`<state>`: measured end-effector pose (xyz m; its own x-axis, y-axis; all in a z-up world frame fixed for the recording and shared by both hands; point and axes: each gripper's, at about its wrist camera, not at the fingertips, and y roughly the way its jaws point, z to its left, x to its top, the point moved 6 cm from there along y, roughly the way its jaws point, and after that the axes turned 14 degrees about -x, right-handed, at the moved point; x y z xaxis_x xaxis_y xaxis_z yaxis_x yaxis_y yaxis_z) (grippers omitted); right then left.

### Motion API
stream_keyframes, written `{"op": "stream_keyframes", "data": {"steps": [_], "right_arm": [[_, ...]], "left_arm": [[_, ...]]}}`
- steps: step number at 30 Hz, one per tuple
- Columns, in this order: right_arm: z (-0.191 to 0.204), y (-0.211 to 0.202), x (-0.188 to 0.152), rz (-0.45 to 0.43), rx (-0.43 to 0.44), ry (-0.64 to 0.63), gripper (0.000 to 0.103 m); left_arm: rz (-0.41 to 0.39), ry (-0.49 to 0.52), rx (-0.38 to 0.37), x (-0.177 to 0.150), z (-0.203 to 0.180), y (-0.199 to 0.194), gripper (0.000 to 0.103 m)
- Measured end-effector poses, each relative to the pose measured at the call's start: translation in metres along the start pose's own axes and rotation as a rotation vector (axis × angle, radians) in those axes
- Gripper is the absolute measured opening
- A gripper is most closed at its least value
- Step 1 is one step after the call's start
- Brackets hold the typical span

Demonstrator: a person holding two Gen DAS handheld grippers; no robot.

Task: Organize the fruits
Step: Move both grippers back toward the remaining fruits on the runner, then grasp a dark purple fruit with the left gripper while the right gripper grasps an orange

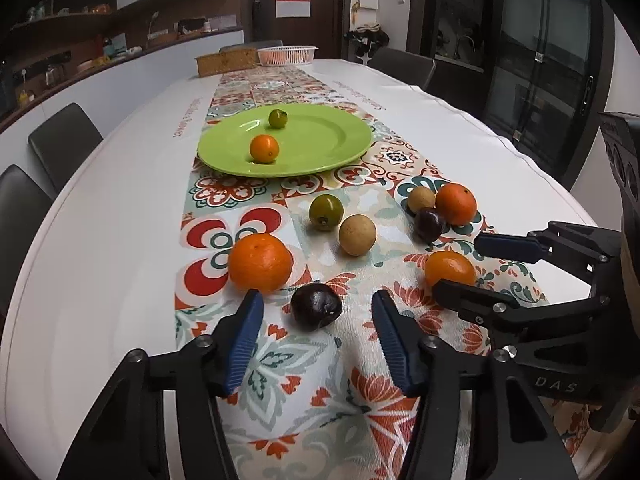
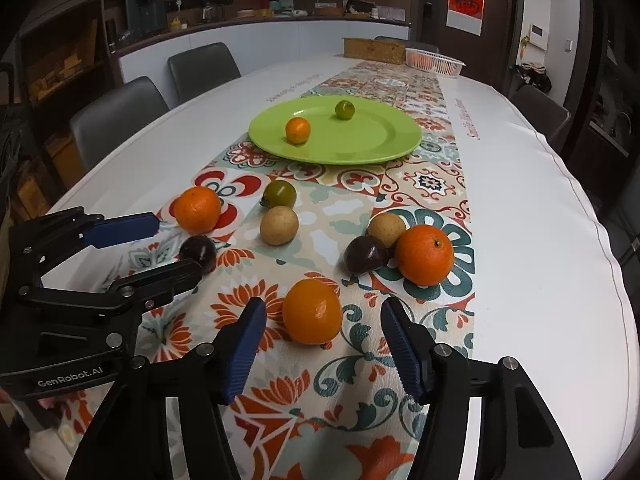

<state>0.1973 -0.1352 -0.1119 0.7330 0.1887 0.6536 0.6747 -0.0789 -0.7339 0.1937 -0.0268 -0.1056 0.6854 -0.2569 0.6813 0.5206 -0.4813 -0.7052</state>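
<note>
A green plate (image 1: 332,148) (image 2: 384,140) holds a small orange (image 1: 264,149) (image 2: 298,130) and a green fruit (image 1: 277,118) (image 2: 345,110). Loose fruit lies on the patterned runner in front of it. My left gripper (image 1: 318,304) is open, with a dark purple fruit (image 1: 316,306) (image 2: 199,252) between its fingertips. My right gripper (image 2: 322,312) is open around an orange (image 2: 313,311) (image 1: 450,270). Other loose fruit: a large orange (image 1: 260,263) (image 2: 197,209), a green fruit (image 1: 326,212), a tan fruit (image 1: 357,235), and a cluster of orange (image 2: 425,255), purple (image 2: 366,254) and tan fruit (image 2: 387,229).
A long white table (image 1: 120,240) carries the runner. A pink basket (image 1: 286,55) and a brown box (image 1: 226,61) stand at the far end. Dark chairs (image 1: 64,140) line the sides. Each gripper shows in the other's view, close alongside.
</note>
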Motion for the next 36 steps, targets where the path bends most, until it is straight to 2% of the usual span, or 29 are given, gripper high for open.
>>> {"op": "stream_keyframes", "data": {"steps": [9,16,26,36], "right_arm": [[0.001,0.013,-0.003,0.045,0.025,0.020,0.048],[0.006,0.011,-0.002,0.042,0.050,0.010,0.034],[0.007,0.008,0.000,0.044,0.060,0.021,0.034],[0.005,-0.013,0.010,-0.008,0.072,0.024,0.034]], "left_arm": [[0.057,-0.014,-0.003,0.000,0.002,0.016,0.039],[0.068,-0.019,0.013,-0.001,0.006,0.018,0.030],[0.051,-0.018,0.005,0.000,0.001,0.009,0.029],[0.009,-0.009,0.002,0.011,-0.010,-0.009,0.029]]}}
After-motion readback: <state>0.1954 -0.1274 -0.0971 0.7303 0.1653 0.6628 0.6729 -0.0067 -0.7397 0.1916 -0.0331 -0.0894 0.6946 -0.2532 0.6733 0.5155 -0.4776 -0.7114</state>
